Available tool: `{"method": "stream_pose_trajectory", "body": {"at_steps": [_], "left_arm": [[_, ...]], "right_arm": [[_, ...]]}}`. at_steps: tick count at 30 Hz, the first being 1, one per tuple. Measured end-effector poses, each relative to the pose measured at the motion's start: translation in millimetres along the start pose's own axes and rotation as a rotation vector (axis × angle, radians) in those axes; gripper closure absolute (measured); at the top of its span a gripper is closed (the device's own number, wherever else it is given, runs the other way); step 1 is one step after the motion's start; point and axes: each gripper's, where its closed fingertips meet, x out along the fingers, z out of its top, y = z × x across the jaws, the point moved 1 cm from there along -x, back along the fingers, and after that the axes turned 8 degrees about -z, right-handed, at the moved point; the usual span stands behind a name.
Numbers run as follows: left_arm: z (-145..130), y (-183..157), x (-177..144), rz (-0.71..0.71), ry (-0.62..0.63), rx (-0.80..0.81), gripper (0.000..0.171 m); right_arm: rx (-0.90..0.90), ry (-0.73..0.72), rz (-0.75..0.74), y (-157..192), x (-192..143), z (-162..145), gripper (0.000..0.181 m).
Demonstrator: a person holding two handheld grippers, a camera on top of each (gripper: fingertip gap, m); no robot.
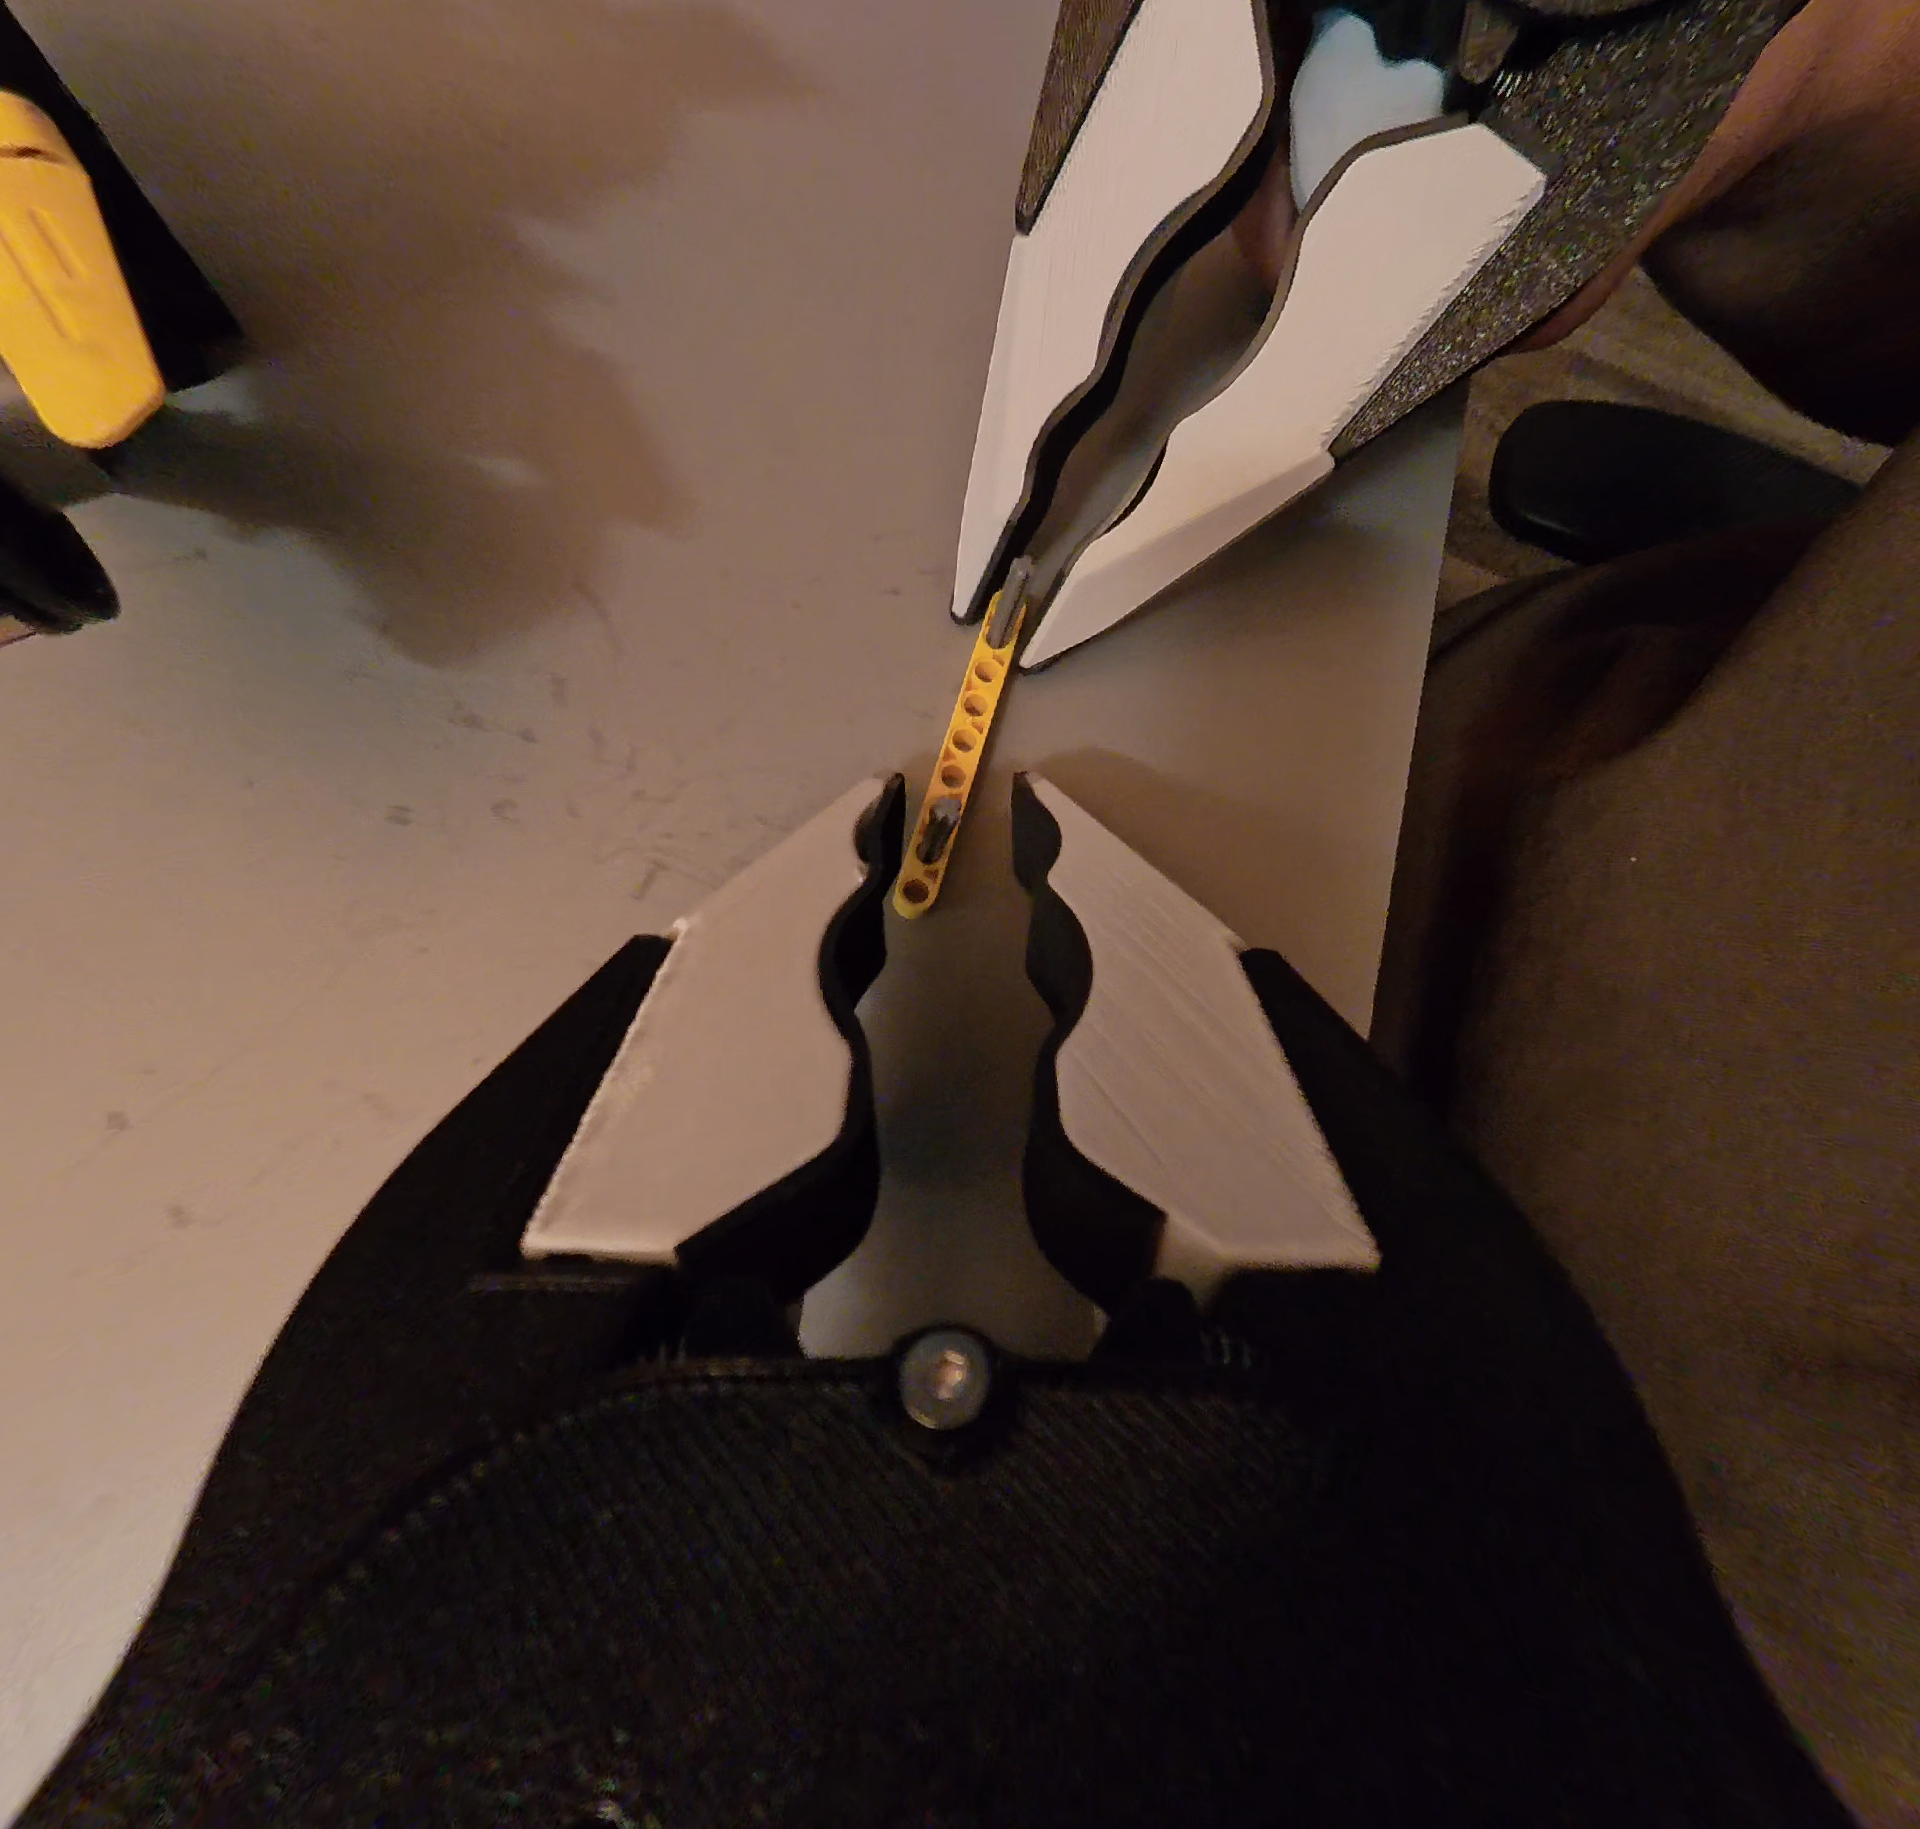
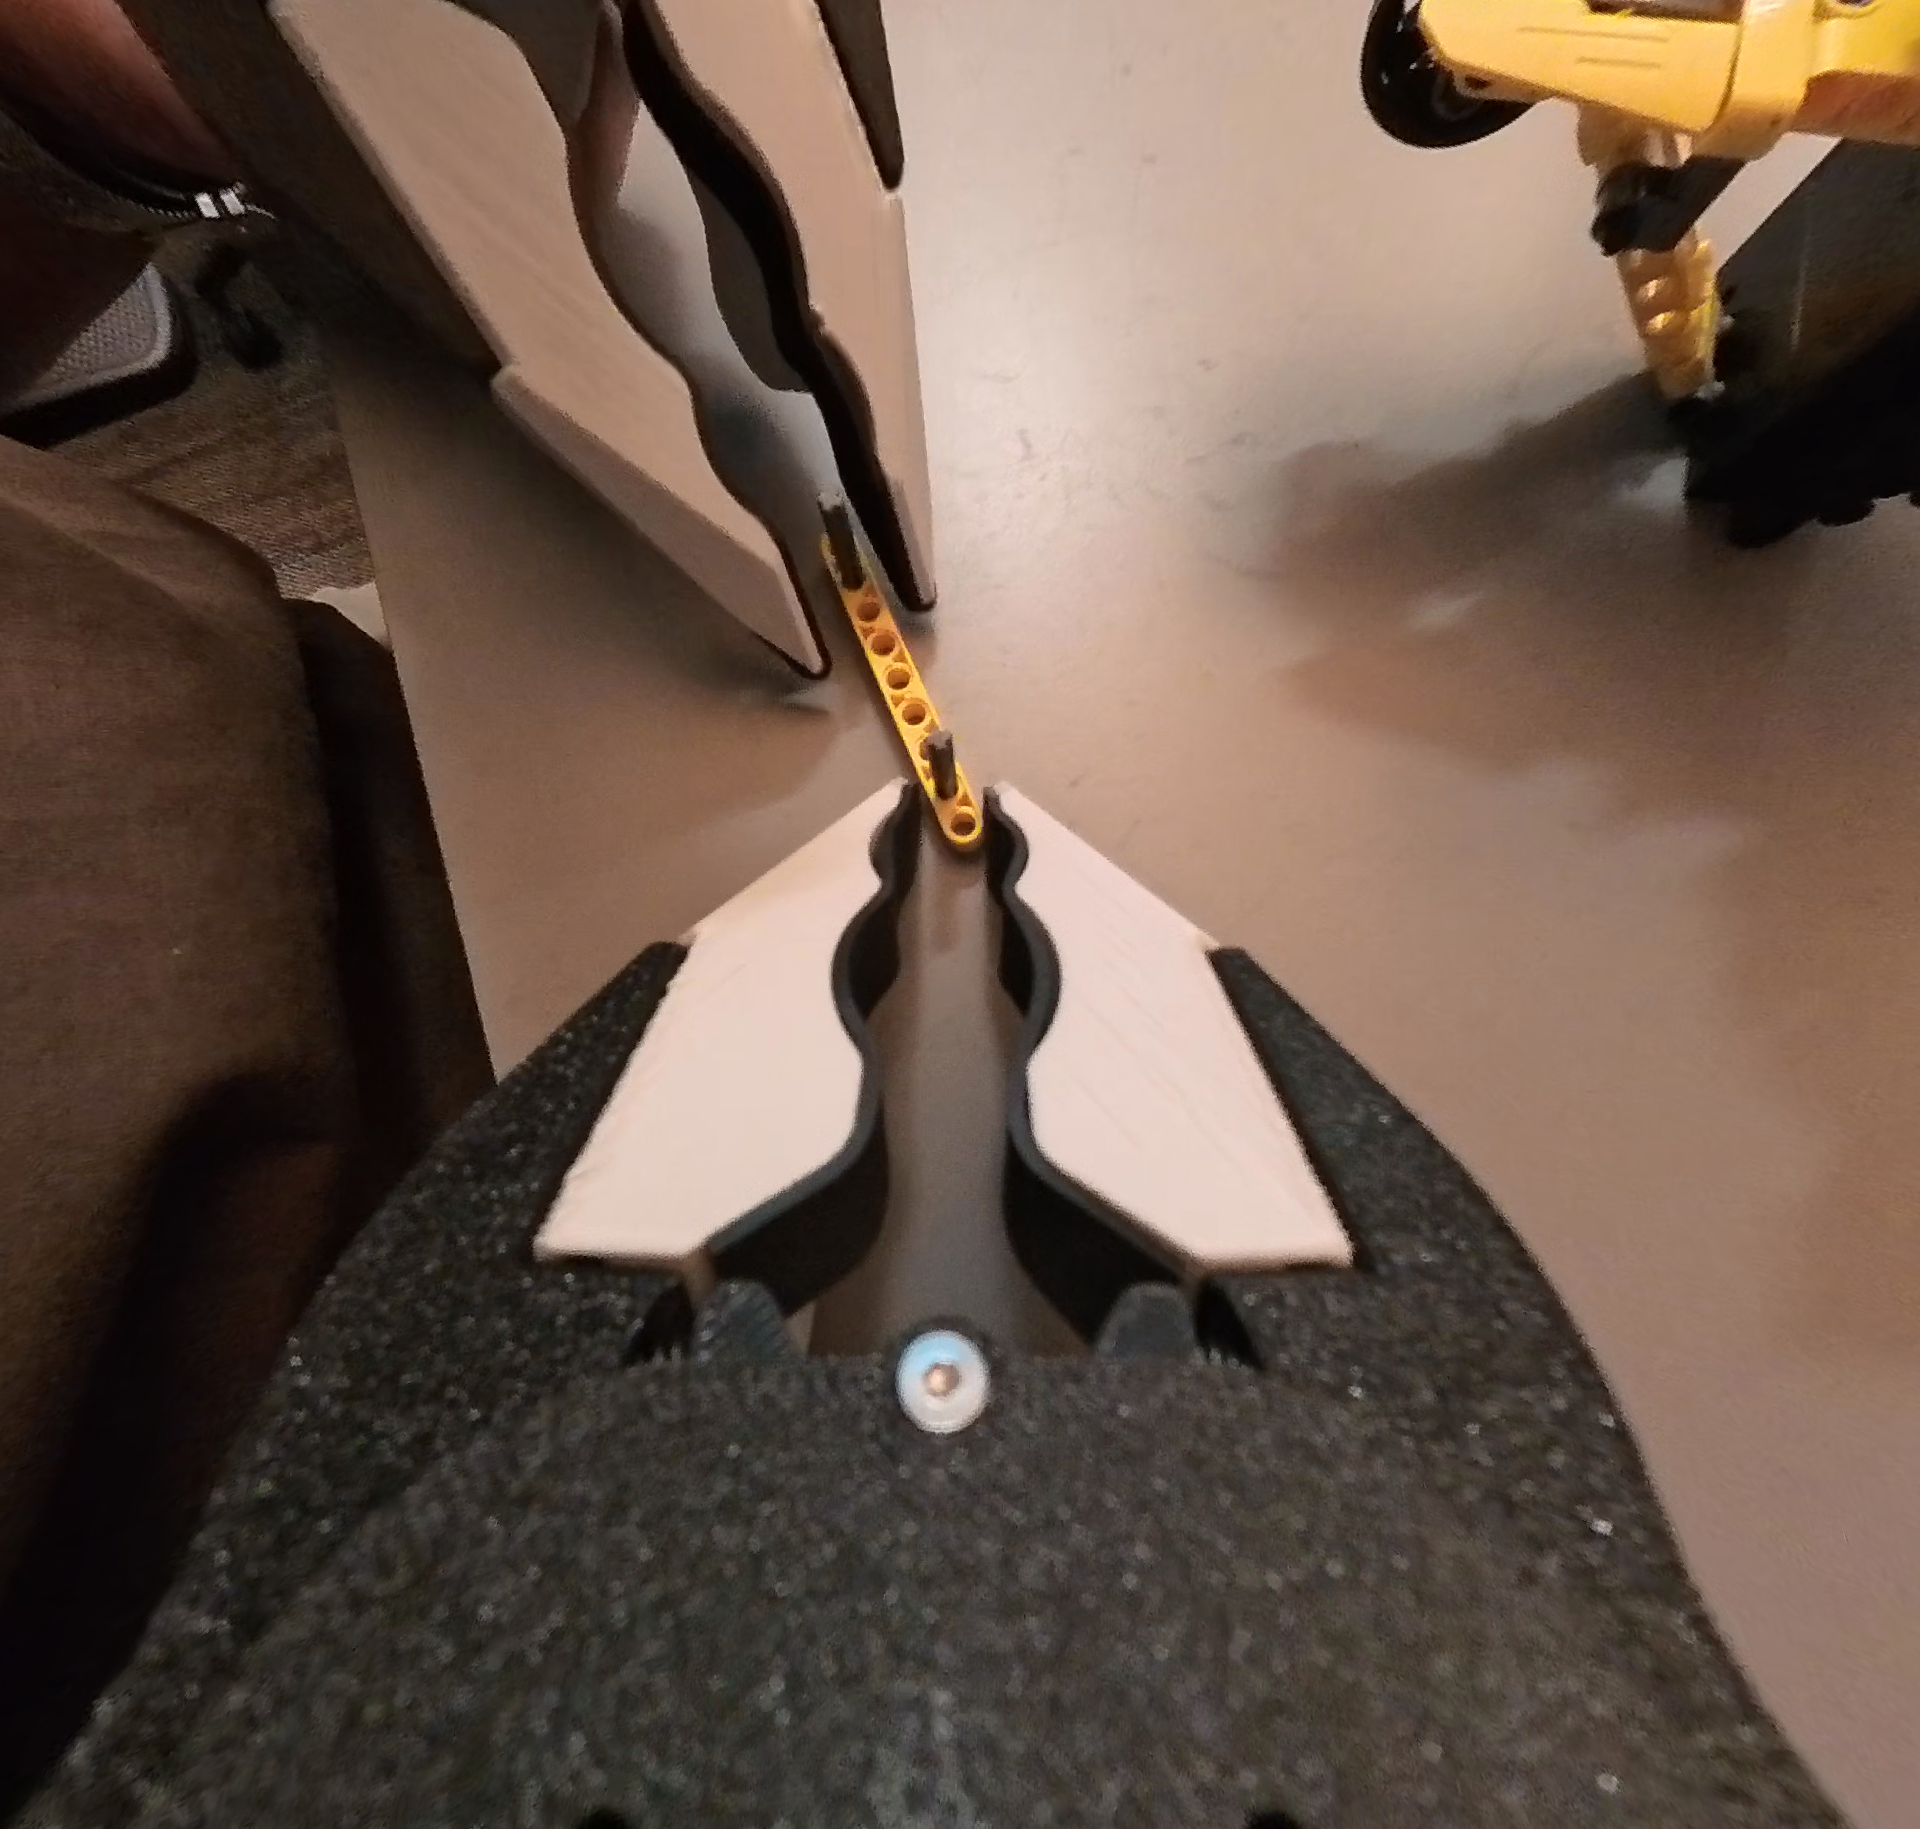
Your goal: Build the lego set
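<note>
Two grippers meet at a yellow strip with holes on a grey table.

The right gripper has its fingers narrowed onto one end of the yellow strip, just past a dark peg (contact looks firm). The left gripper keeps its fingers apart, the strip's other end lying between them beside the left fingertip. A yellow and black toy stands well apart.

Yellow toy vehicle (black wheel) on grey table.
</note>
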Motion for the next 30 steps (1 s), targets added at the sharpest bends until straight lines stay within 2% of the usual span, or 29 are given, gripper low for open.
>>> {"method": "stream_pose_trajectory", "body": {"at_steps": [8, 23, 30], "left_arm": [[8, -5, -12, -0.034, -0.095, 0.011, 0.153], [4, 0, -16, 0.000, -0.083, 0.007, 0.168], [3, 2, -16, 0.025, -0.081, 0.011, 0.169]], "right_arm": [[0.005, 0.004, 0.004, 0, 0, -1, 0.171], [0.009, 0.004, 0.008, -1, 0, -1, 0.172], [0.002, 0.001, 0.002, 0, 0, 0, 0.172]]}}
